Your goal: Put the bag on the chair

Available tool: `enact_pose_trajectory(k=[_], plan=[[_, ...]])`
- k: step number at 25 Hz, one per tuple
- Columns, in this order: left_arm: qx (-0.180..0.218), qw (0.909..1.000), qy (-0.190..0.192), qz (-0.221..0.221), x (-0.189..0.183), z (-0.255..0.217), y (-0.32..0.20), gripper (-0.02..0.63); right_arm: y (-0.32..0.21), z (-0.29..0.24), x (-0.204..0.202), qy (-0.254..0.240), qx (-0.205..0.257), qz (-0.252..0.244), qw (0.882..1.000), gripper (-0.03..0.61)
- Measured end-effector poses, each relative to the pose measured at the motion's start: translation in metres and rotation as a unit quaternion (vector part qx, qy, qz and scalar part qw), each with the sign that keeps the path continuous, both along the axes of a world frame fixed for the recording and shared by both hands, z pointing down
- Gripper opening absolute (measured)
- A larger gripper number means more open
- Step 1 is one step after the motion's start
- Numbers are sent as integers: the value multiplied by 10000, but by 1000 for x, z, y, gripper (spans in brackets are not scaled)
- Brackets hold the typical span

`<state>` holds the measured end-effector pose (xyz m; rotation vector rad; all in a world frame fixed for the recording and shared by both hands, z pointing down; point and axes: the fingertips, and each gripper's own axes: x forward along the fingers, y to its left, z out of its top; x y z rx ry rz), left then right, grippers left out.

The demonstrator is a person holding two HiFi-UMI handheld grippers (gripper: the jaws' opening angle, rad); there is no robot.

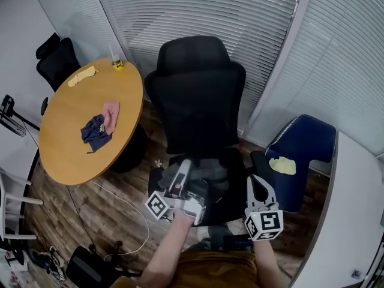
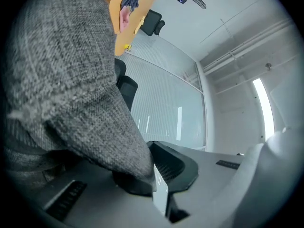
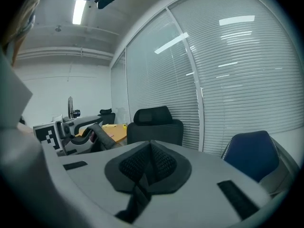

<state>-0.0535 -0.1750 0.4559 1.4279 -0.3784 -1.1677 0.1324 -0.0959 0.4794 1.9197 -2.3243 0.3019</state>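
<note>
The round surface (image 1: 72, 143) with its cloths lies at 9 o'clock, apart from the job. The left tool (image 1: 180, 183) is clenched on the bag (image 2: 71, 80). It pinches a fold of the grey woven fabric, so the load hangs from one firm hold. The bag seems to be at the front of the seat of the black chair (image 1: 201, 95), which stands at 12 o'clock, and is not yet let go. The right tool (image 1: 260, 192), at 5 o'clock, is clenched on nothing, likely held aside to leave room.
</note>
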Motion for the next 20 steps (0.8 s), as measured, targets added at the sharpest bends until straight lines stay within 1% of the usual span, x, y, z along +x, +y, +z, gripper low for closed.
enact_pose_trajectory(k=[4,10,20], plan=[[-174,9998,-82,30,13,11,-11,21,-26,14,9,-65,-146,-101,9998,11],[-403,9990,14,-197,14,23,-31,21,-63,24,17,-130,-290,-259,9992,12],[-611,9978,-55,-233,29,45,-72,21,-113,40,19,-183,-432,-469,9978,12]])
